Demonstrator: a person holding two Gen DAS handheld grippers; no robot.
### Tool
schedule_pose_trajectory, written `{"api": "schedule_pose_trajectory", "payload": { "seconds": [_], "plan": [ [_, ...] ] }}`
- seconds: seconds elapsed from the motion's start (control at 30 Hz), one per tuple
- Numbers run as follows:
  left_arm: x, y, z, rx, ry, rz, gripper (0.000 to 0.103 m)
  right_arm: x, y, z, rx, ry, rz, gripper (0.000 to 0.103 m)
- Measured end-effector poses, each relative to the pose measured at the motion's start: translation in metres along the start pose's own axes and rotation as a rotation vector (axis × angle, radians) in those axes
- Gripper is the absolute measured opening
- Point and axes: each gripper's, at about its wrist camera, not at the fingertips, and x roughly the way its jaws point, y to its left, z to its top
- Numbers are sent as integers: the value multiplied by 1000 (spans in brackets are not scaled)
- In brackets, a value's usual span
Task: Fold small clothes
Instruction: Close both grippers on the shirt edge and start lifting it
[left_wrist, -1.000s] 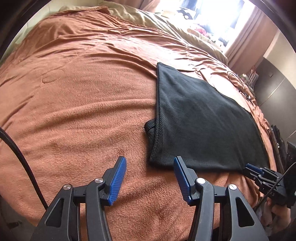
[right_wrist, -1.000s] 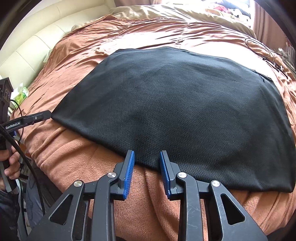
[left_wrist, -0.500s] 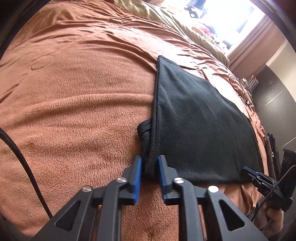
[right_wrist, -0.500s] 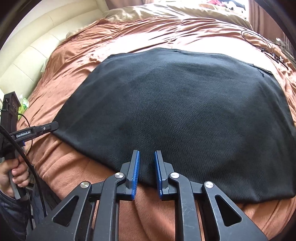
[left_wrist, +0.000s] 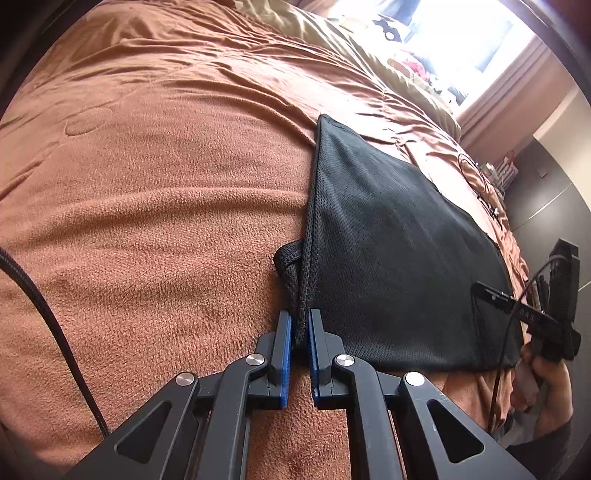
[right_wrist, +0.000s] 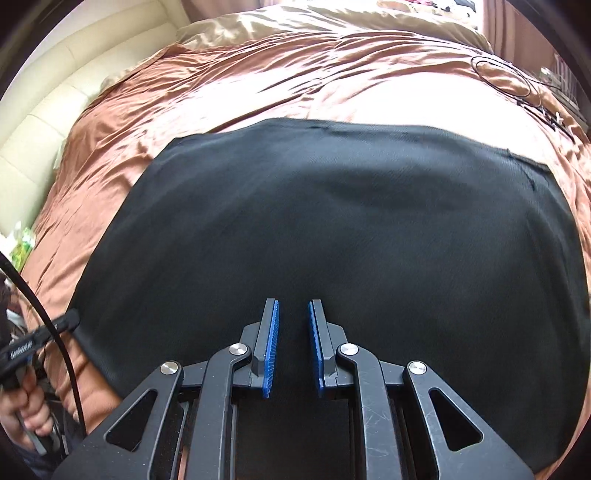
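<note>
A black mesh garment (left_wrist: 399, 251) lies flat on the brown bedspread (left_wrist: 155, 192); it fills the right wrist view (right_wrist: 332, 221). My left gripper (left_wrist: 300, 328) is shut on the garment's near left corner, where the fabric bunches up between the blue pads. My right gripper (right_wrist: 292, 314) hangs over the garment's near edge with its jaws a narrow gap apart; the frames do not show fabric pinched between them. The right gripper also shows at the garment's near right corner in the left wrist view (left_wrist: 480, 288). The left gripper's tip shows at the left in the right wrist view (right_wrist: 68, 321).
A cream headboard (right_wrist: 55, 110) stands at the far left. A beige cover (left_wrist: 332, 40) lies at the bed's far end under a bright window. A thin cable (right_wrist: 517, 85) rests on the bedspread at the far right. A dark cabinet (left_wrist: 546, 192) stands beside the bed.
My left gripper moved forward and shut on the garment's near left corner. My right gripper moved forward over the garment's near edge and its jaws narrowed.
</note>
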Motion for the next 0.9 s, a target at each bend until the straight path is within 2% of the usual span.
{"api": "schedule_pose_trajectory", "payload": {
  "seconds": [0.47,0.73,0.9],
  "plan": [
    [0,-1,-3,-122,-18,42,9,41,2,58,-37,20,-109,13],
    [3,-2,-2,-134,-23,55,9,63,-2,84,-41,24,-134,13],
    [1,1,-3,-128,-23,36,9,80,-6,101,-39,45,-148,13]
  ]
}}
